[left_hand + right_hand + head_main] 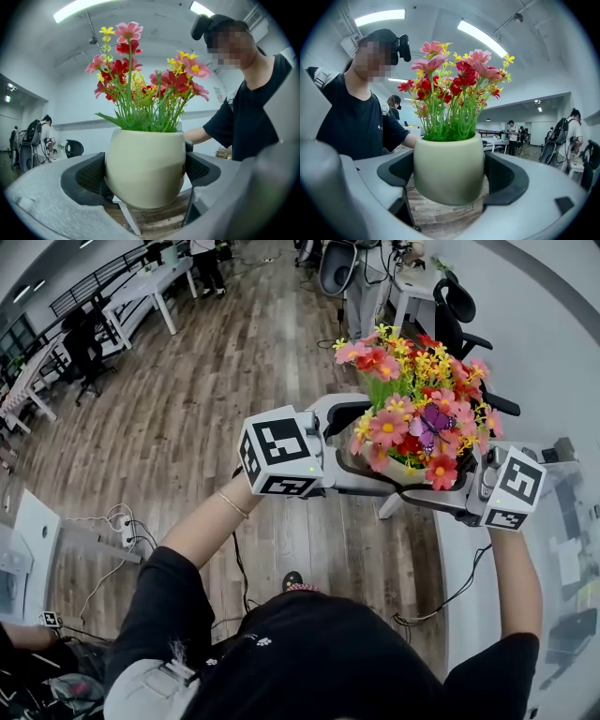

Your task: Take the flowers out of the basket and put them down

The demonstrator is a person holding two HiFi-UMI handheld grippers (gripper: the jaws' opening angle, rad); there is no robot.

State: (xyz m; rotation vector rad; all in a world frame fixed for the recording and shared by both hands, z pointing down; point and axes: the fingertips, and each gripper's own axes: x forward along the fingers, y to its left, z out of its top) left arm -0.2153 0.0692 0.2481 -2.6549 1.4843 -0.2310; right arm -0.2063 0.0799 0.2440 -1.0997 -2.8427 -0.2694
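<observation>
In the head view, one bunch of pink, red and yellow artificial flowers (pixel 412 413) stands in one cream rounded ceramic pot (pixel 405 472), held in the air between the left gripper (pixel 361 451) and the right gripper (pixel 457 495). Open wood-plank floor (pixel 206 409) lies below, and a white tabletop (pixel 464 559) edge is just beyond the right gripper. In the left gripper view the jaws clench the pot's sides, and in the right gripper view the jaws clamp it likewise, flowers upright above.

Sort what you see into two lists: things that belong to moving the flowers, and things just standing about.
In the job: flowers, their cream pot, left gripper and right gripper, both with jaws shut on the pot.
Standing about: black office chair, white table, floor cables, people at the back.
</observation>
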